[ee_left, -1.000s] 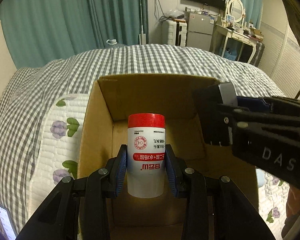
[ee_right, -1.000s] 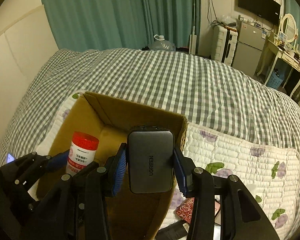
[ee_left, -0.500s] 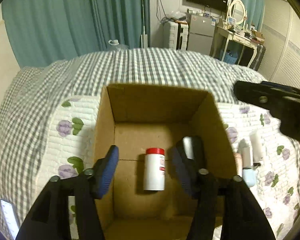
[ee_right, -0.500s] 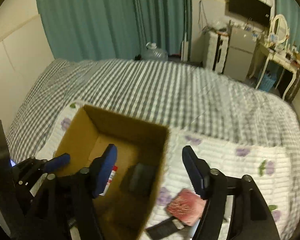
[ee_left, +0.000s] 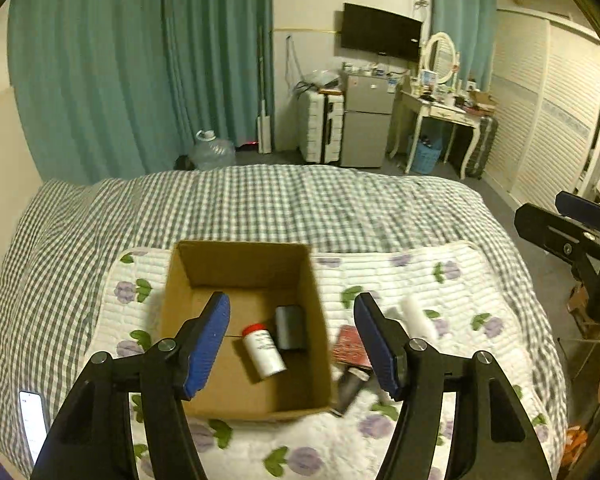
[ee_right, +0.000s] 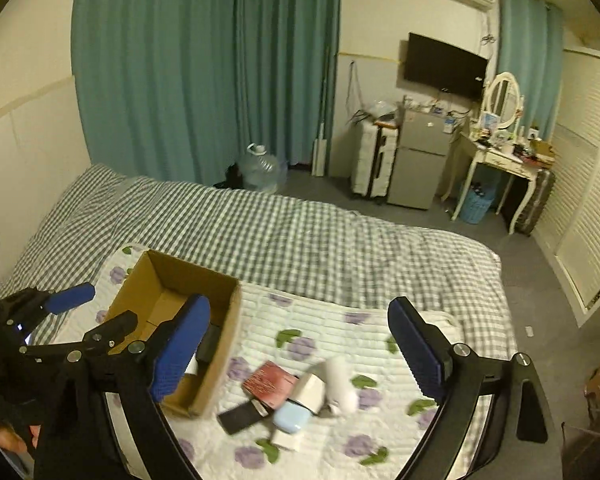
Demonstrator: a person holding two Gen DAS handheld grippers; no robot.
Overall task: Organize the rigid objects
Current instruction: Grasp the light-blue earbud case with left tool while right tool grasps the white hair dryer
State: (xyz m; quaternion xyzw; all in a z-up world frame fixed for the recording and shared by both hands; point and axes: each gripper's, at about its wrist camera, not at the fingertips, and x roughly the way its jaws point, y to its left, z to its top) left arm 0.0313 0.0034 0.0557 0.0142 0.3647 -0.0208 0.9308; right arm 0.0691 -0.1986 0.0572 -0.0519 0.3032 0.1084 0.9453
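I hold both the left gripper (ee_left: 292, 344) and right gripper (ee_right: 300, 354) with jaws just opened wide and empty, since the bottle (ee_left: 263, 352) and charger (ee_left: 290, 327) lie in the box (ee_left: 240, 256).

The open brown cardboard box (ee_left: 244, 268) is plain matt paperboard with raw-cut edges. In it lie a white plastic bottle with a red cap (ee_left: 263, 350), faintly glossy, and a dark grey slab-shaped charger (ee_left: 290, 328) with a smooth, dull shell. Under the box is a white quilted cloth pad printed with purple flowers (ee_left: 452, 300), stitched in soft ridges, over a grey-and-white checked cloth bedcover (ee_left: 260, 200). Beside the box, a red patterned card packet (ee_right: 269, 384) looks papery, and a pale blue rounded case (ee_right: 292, 418) smooth plastic. Each claw's fingers are matt black plastic with ribbed blue rubbery pads (ee_right: 180, 350).
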